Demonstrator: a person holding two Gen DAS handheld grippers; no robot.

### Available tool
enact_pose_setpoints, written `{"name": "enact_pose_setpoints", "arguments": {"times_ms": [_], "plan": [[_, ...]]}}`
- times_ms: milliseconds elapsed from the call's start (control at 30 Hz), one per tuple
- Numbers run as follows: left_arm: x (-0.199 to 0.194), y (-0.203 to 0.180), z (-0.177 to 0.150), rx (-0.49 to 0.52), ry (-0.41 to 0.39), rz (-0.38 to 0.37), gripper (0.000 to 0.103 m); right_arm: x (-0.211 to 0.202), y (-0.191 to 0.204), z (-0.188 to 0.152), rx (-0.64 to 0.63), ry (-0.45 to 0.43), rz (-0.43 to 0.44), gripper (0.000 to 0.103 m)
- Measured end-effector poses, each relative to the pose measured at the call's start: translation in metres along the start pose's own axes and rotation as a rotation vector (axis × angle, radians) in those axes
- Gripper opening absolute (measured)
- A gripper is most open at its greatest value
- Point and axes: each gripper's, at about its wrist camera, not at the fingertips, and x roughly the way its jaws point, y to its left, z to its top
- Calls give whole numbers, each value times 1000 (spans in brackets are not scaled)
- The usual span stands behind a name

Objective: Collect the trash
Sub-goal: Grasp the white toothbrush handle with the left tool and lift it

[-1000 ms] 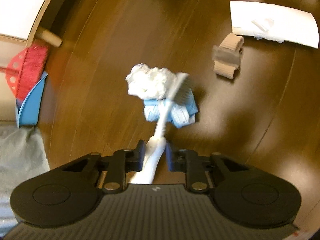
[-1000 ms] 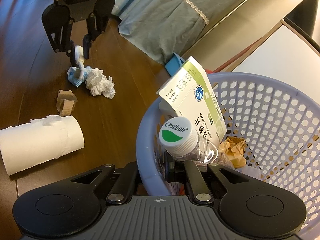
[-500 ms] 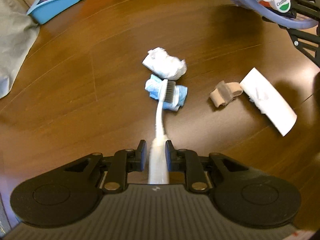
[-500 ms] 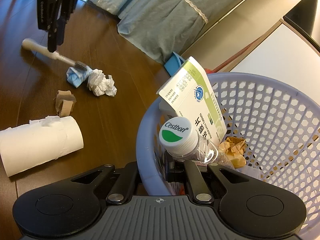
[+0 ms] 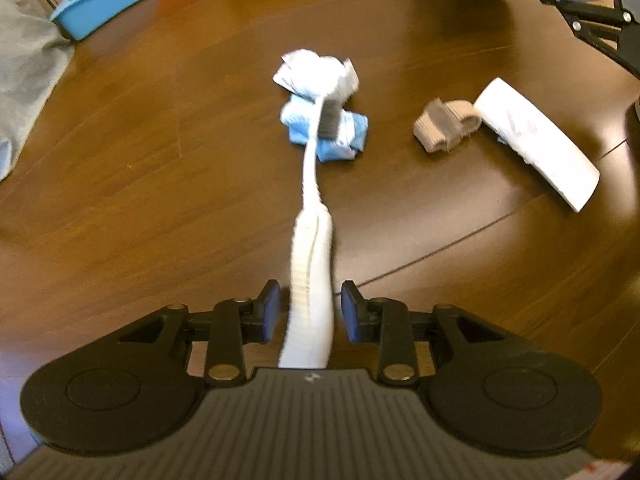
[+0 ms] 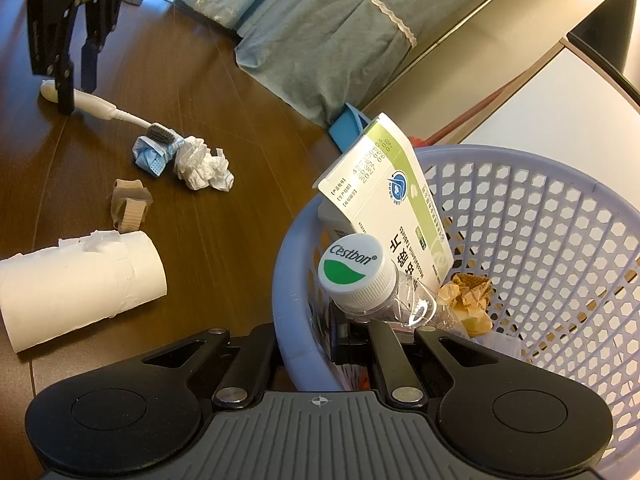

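While the dark brown wooden tabletop (image 5: 160, 168) carries the loose rubbish, the lilac perforated plastic basket (image 6: 560, 248) sits at its edge, the right tool (image 6: 344, 336) clamped narrow on the basket's rim; a green-and-white tablet box (image 6: 392, 200) and a clear bottle with a white cap (image 6: 354, 272) lie inside. A white cardboard roll (image 6: 80, 284) lies near a beige ribbed scrap (image 6: 130, 204). The white toothbrush (image 5: 312, 264) lies between the left tool's (image 5: 308, 310) pads, which have just been opening and stand clear of the handle, its bristles resting on a blue crumpled wad (image 5: 340, 136) beside a white crumpled tissue (image 5: 316, 74).
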Motion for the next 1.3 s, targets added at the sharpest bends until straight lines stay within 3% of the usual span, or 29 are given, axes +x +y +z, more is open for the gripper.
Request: {"name": "enact_pose_setpoints", "arguments": {"times_ms": [67, 133, 400, 900, 967, 1167, 1300], "plan": [[0, 1, -1, -25, -10, -10, 27, 0, 0, 0, 0, 1, 0, 4], [1, 4, 0, -54, -1, -23, 19, 0, 0, 0, 0, 0, 0, 4], [-9, 0, 6, -70, 41, 10, 18, 1, -1, 0, 4, 1, -1, 4], [-103, 0, 61, 1, -44, 140, 18, 1, -2, 3, 10, 6, 1, 4], [-115, 1, 68, 7, -63, 146, 0, 1, -2, 3, 10, 6, 1, 4], [-135, 6, 77, 12, -99, 163, 0, 1, -2, 3, 10, 6, 1, 4], [-133, 18, 63, -41, -97, 164, 0, 1, -1, 3, 9, 5, 0, 4]]}}
